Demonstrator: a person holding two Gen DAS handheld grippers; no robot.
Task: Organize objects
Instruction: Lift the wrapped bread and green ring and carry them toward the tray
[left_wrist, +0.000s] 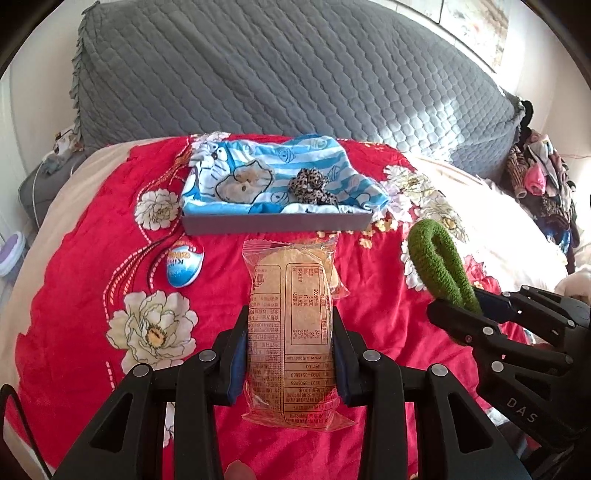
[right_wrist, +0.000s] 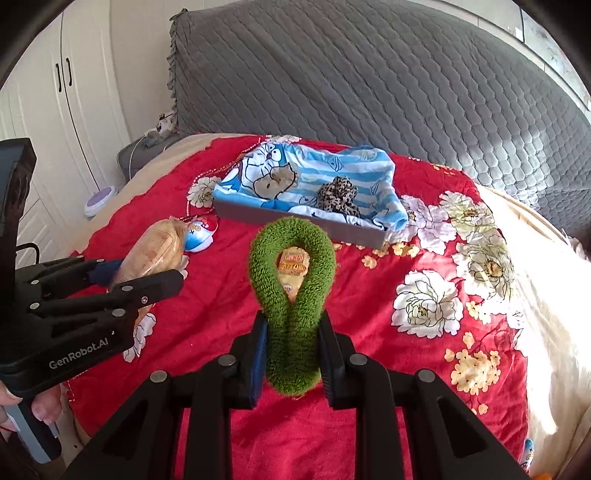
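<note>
Left gripper (left_wrist: 290, 354) clamps a clear crinkly wrapper holding an oblong tan bun (left_wrist: 291, 325) above the red floral quilt (left_wrist: 81, 280); pads press its two long sides, long axis running away from the camera toward the tray (left_wrist: 275, 224). Right gripper (right_wrist: 292, 349) pinches a fuzzy green loop (right_wrist: 291, 280), squeezed flat at the pads, its rounded open end pointing toward the tray. Tray: shallow, grey, rectangular, lined with blue striped cartoon cloth (left_wrist: 258, 173); a ruffled leopard-print scrunchie (left_wrist: 310, 186) lies inside. A glossy blue-white egg (left_wrist: 183, 266) sits on the quilt.
</note>
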